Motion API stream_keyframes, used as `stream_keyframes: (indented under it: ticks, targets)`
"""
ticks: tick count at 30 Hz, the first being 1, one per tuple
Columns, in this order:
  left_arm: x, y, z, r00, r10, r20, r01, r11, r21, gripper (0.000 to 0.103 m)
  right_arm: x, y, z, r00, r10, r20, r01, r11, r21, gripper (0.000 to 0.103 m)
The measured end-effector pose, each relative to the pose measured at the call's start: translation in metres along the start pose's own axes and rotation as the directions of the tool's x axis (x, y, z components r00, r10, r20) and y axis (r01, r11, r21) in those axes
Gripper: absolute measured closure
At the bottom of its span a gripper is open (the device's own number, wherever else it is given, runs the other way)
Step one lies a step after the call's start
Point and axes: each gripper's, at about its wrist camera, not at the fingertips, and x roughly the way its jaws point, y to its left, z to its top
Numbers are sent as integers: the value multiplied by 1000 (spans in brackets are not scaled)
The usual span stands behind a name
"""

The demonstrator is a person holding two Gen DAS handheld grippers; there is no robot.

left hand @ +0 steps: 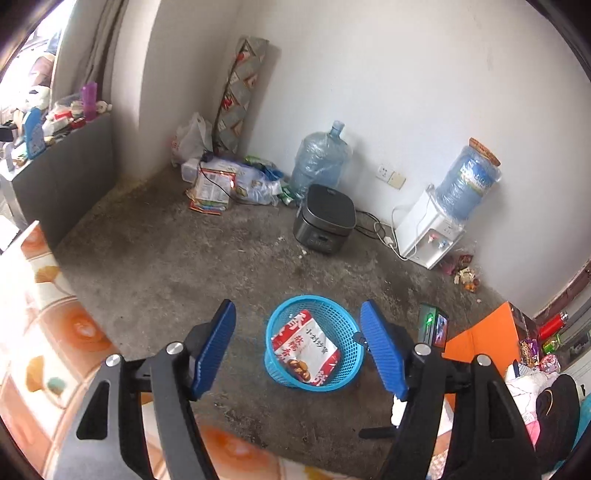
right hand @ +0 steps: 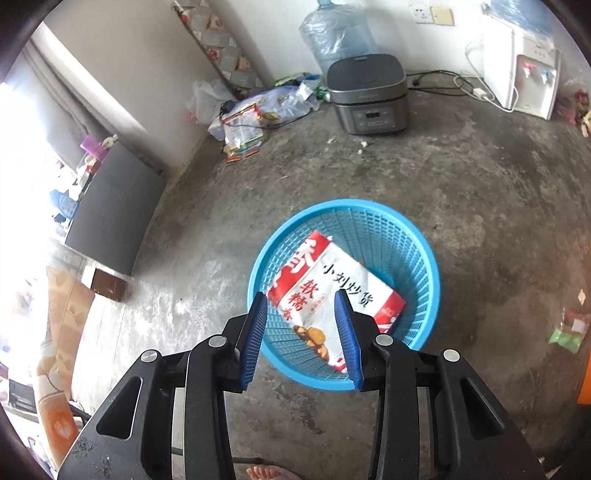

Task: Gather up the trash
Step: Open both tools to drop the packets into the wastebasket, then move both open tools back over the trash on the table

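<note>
A blue basket stands on the grey concrete floor, near the middle of the room. Inside it lies a red and white snack bag, tilted, with one end leaning up on the left wall of the basket and the other end low on the near side. In the left wrist view the same bag fills most of the basket.

The right gripper hangs just above the near rim of the basket. Its jaws are spread part way, and the bag shows between them, but the blue pads do not press on it. The left gripper is farther back and higher, with its jaws spread wide and nothing between them; the basket is seen in the gap.

More trash lies on the floor. A heap of wrappers and plastic bags is in the far left corner, beside a leaning rolled mat. A few wrappers lie at the far right, next to the white water dispenser. One green and red wrapper lies on the floor right of the basket. A dark rice cooker and an empty water bottle stand at the far wall.
</note>
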Motion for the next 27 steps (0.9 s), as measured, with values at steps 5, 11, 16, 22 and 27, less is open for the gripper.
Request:
stream_keyframes:
  ticks: [5, 11, 16, 22, 27]
  targets:
    - [-114, 51, -32, 975, 170, 144, -163, 985, -63, 28, -20, 36, -16, 998, 69, 4, -68, 992, -109, 66]
    - [-249, 110, -106, 855, 443, 271, -367, 885, -288, 26, -73, 104, -36, 975, 222, 5, -210, 928, -306, 66]
    - [-314, 139, -175, 796, 548, 257, -407, 799, -443, 26, -108, 181, -69, 917, 382, -117, -392, 801, -452, 66]
    - [-332, 130, -231, 817, 516, 259, -366, 810, -459, 26, -136, 269, -135, 819, 479, -318, -570, 608, -553, 66]
    - [-322, 112, -261, 870, 441, 220, -333, 856, -396, 26, -135, 316, -194, 764, 437, -476, -646, 495, -581, 66]
